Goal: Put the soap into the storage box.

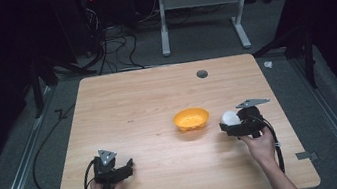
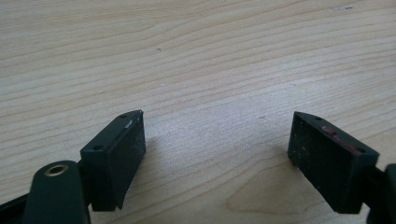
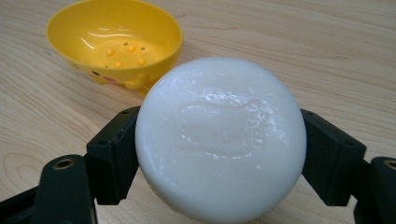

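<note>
White ball (image 3: 220, 140) in right tool (image 3: 219, 154)

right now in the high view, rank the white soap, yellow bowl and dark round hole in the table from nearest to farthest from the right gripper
1. white soap: clamped in the right gripper.
2. yellow bowl: just to its left, mid-table.
3. dark round hole: near the table's far edge.

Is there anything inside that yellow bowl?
The yellow bowl looks empty: just small raised bumps on its glossy bottom. The white round soap, clamped in the right gripper, covers the bowl's near rim, so that part stays unseen.
</note>
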